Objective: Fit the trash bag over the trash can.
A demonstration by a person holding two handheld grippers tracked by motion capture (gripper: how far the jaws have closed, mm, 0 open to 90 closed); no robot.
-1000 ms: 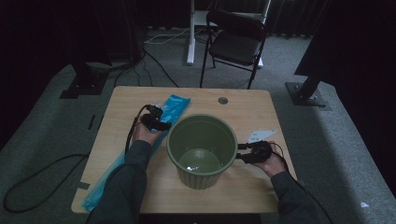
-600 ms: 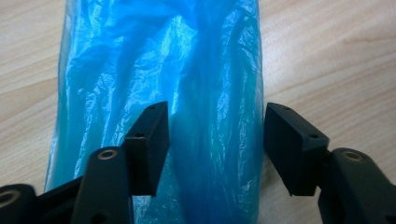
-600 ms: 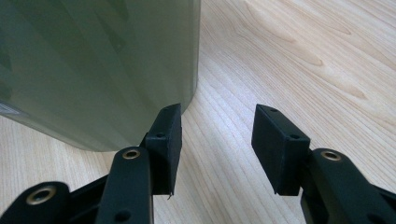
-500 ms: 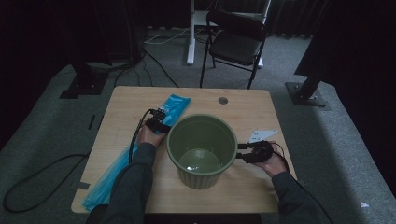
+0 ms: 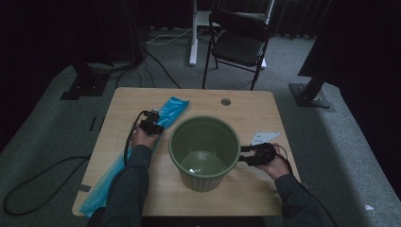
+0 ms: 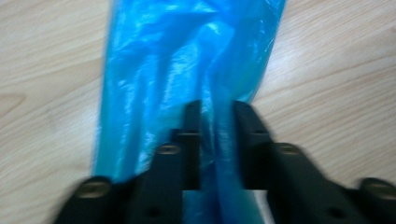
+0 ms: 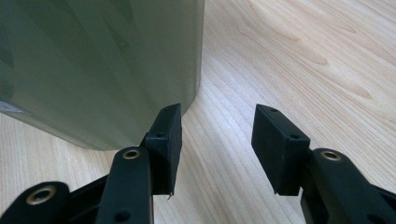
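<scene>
My left gripper [image 6: 215,116] has just been closing, and now its black jaws pinch a fold of the blue plastic bag [image 6: 187,60] between them. The bag lies flat and long on the wooden table [image 5: 265,106], along the left edge, from near the far side down to the near left corner. I hold it near its far end.

My right gripper [image 7: 217,128] has its jaws apart with nothing in them. It rests low on the table just beside the green bin [image 7: 102,60], close to its right wall, maybe to keep it steady. I cannot tell if one jaw touches the wall.

The green bin [image 5: 204,151] stands upright in the middle of the table, and it looks empty inside. A small white card [image 5: 263,137] lies near the right edge.

I think the job is to put the bag into the bin. The grab is done. Lifting the bag, opening it and fitting it over the rim are left to do.

The near end of the bag hides under my left sleeve [image 5: 130,189]. The room behind is dark.
</scene>
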